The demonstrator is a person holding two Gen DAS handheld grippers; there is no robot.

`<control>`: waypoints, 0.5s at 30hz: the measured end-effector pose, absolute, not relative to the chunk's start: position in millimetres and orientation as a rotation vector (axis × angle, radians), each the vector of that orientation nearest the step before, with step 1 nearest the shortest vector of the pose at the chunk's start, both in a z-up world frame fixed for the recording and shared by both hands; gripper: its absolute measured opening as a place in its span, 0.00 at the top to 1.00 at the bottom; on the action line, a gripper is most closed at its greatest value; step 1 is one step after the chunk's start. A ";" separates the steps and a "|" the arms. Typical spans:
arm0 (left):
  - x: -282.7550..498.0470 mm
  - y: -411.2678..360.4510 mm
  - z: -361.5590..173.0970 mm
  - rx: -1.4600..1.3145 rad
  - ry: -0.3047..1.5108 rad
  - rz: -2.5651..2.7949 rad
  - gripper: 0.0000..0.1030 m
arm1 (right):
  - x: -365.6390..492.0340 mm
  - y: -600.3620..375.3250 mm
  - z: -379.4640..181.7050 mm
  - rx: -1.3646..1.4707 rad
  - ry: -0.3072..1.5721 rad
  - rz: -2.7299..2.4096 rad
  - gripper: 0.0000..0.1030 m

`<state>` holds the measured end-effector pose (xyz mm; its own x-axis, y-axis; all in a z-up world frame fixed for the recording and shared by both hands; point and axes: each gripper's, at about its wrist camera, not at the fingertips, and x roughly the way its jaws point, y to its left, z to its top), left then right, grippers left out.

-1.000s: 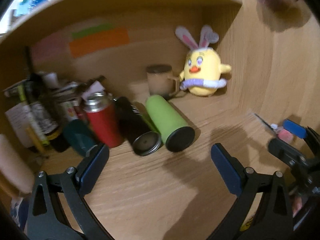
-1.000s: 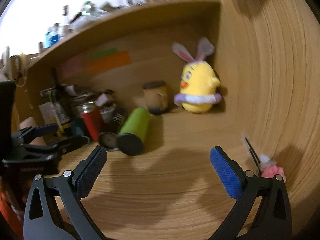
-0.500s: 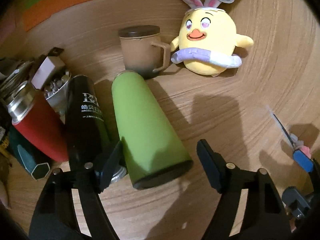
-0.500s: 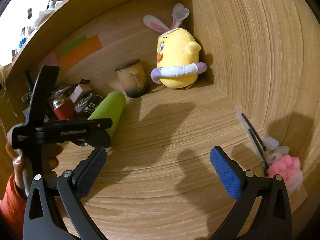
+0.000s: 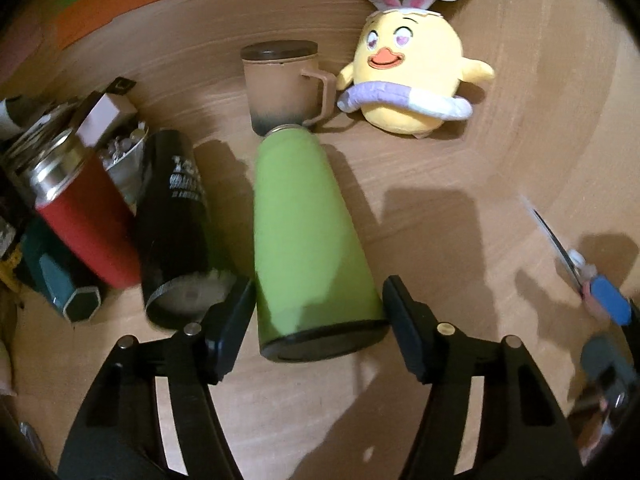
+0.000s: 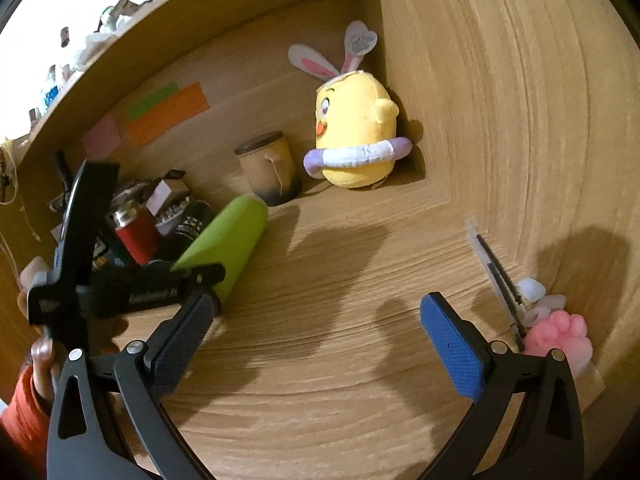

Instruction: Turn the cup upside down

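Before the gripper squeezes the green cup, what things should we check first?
1. The left gripper has a finger on each side of the green cup: ok.
2. Fingers actually pressing on the cup: cannot tell; they look right at its sides.
3. Cup lying on its side, dark end toward the camera: ok.
4. Room on the left: not ok, the black bottle lies right beside the left finger.
5. Brown mug very near the cup's far end: cannot tell if touching.
6. Right gripper open and holding nothing: ok.

White print on black flask [image 5: 176, 216], unreadable.
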<state>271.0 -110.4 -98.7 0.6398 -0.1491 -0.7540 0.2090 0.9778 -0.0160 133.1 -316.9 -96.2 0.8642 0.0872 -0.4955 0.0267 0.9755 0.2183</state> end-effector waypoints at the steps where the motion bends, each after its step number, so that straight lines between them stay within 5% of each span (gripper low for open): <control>1: 265.2 -109.6 -98.6 0.075 0.853 -0.211 0.38 | 130.8 -315.2 -94.9 0.221 0.524 0.033 0.00; 15: 150.7 -70.3 -97.6 0.046 0.807 -0.270 0.39 | 84.9 -260.1 -89.2 0.156 0.533 0.076 0.00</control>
<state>150.7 -70.3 -97.6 0.6591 -0.2208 -0.7189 0.2554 0.9648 -0.0622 84.9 -260.1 -89.2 0.8589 0.1123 -0.4997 -0.0314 0.9854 0.1675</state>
